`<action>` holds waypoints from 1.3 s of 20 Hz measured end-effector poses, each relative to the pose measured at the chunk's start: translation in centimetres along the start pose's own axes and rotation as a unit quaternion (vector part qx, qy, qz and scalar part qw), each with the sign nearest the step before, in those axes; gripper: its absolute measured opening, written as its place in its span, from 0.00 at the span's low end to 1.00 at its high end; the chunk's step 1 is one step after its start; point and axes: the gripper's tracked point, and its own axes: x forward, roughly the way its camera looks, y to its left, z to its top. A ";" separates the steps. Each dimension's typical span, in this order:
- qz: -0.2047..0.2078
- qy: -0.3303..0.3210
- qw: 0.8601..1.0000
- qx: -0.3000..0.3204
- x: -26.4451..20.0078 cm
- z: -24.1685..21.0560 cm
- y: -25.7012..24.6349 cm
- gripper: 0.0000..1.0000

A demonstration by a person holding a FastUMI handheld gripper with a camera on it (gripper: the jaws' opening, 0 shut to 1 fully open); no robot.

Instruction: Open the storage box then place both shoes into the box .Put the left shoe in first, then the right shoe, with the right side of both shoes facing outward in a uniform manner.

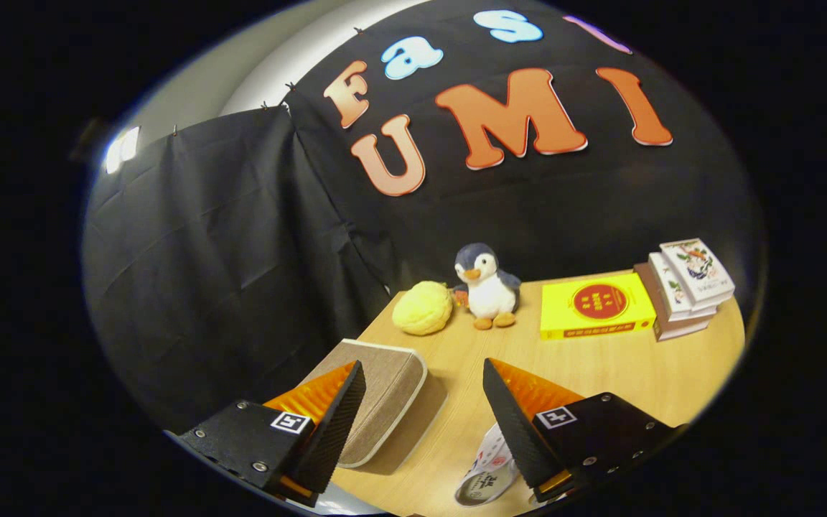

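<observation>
**Box closed, opening comes first**

The box [377, 398] lies on the table [622, 373] just ahead of our left finger, which covers its near corner. It is a flat, beige fabric case with pale piping along the edge, and its lid looks shut. Its long axis runs from beside our left finger away toward the yellow ball [422, 307], so the far rounded end points at the back of the table. We cannot tell from here where the flap or zip sits.

One shoe [484, 470] shows low between the fingers, touching the inner side of the right finger: white with a printed pattern, only a rounded end showing. Which shoe it is, and which way it faces, we cannot tell.

Our gripper [424, 409] is spread wide and holds nothing; bare table shows between the fingers.

We judge that the first step, opening the box, is not yet done. The next move calls for us to swing left, bring the fingers to the box's edge and find the part that lifts. Only then can the left shoe go in.

Beyond the box, well apart from it, stand the ball, a toy penguin [486, 286], a yellow book [595, 305] and a stack of books [683, 287] along the back.
</observation>
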 end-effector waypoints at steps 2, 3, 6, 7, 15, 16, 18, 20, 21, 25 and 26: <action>0.012 0.039 0.999 0.016 1.1 -2.4 0.6 0.98; 0.020 0.055 0.998 0.019 1.6 -3.5 1.2 0.98; 0.053 0.103 0.992 0.045 2.8 -6.7 3.0 0.98; 0.064 0.117 0.989 0.057 3.4 -7.7 3.5 0.98; 0.119 0.199 0.967 0.104 7.1 -13.5 6.2 0.98; 0.125 0.198 0.967 0.104 7.3 -13.6 6.5 0.98; 0.127 0.206 0.964 0.113 8.1 -14.2 6.4 0.98; 0.131 0.216 0.959 0.132 8.7 -14.8 6.6 0.98; 0.135 0.222 0.956 0.139 8.8 -15.4 6.6 0.98; 0.163 0.227 0.942 0.183 9.6 -15.9 7.3 0.98; 0.167 0.231 0.938 0.196 9.8 -16.0 7.6 0.98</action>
